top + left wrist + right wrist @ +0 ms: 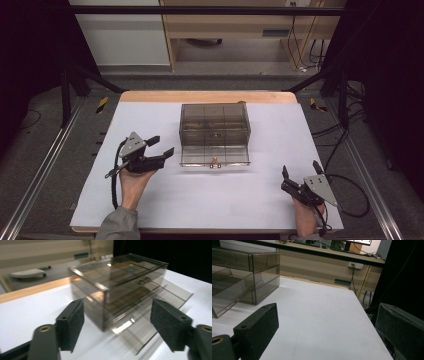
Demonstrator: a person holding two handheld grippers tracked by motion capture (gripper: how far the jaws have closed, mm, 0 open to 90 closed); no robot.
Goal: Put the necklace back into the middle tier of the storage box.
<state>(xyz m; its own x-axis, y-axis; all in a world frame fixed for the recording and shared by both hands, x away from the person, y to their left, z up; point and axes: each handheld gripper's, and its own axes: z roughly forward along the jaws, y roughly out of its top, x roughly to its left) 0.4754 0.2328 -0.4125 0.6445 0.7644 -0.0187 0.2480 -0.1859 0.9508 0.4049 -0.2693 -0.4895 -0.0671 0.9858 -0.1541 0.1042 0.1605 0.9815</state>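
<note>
A smoky clear plastic box (215, 125) stands in the middle of the white table. Its front flap (215, 156) lies folded down on the table, with a small coppery latch (215, 164) at its near edge. My left gripper (162, 145) hovers just left of the flap, pointing at the box, open with nothing between its pads. In the left gripper view the box (117, 285) sits ahead of the gripper (117, 315), corner on. My right gripper (300, 168) rests near the table's front right corner, open and empty. The right gripper view has the box (244, 272) far off to the left of the gripper (327, 325).
A white sheet (150, 200) covers the table, with a wooden strip (207, 96) along its far edge. Black frame posts (65, 95) flank the table. Cables (350, 195) trail on the floor at the right. Wooden furniture (225, 30) stands behind.
</note>
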